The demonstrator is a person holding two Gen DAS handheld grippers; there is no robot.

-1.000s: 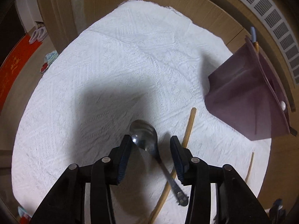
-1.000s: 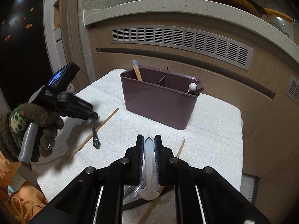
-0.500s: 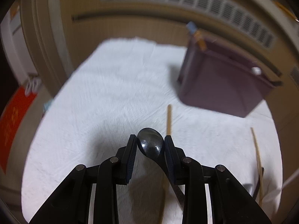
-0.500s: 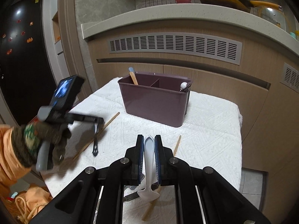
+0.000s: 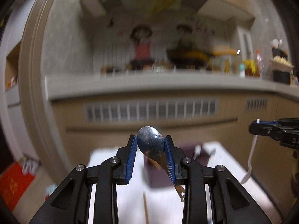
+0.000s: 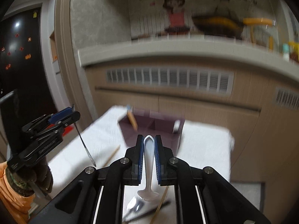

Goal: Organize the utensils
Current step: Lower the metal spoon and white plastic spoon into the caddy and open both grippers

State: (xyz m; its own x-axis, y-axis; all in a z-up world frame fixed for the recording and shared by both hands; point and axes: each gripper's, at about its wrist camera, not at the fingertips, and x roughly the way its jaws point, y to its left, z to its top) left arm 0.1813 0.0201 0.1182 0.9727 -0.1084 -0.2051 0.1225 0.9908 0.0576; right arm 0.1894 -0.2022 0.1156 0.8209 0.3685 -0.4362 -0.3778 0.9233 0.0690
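Both hands loaded, mid-carry toward the utensil caddy [image 6: 151, 128]. My left gripper [image 5: 151, 143] has its fingers clamped on the bowl of a metal spoon [image 5: 151, 141]; they have just been closing, and the bowl sits pinched between the blue pads, handle hanging down below and to the right. My right gripper [image 6: 149, 149] has its fingers closed on the handle of a white ceramic spoon [image 6: 149, 168], bowl end dangling low toward me. Both spoons are lifted clear of the white cloth [image 6: 205, 145] on the table.

The caddy is dark purple, divided into compartments, standing at the far side of the cloth, with a wooden-handled tool [image 6: 132, 120] already leaning in its left section. Frames are motion-blurred, so the other contents are hard to read. A chopstick [image 6: 112, 155] lies loose on the cloth, plus more utensils near the front edge, not yet sorted.

Step in hand, as I judge it: transport after pickup. Next calls for getting each spoon over a compartment, tipping it handle or bowl down so it drops in upright, then opening the fingers. The bowl grip on the metal spoon looks slippery, so the handle may swing.
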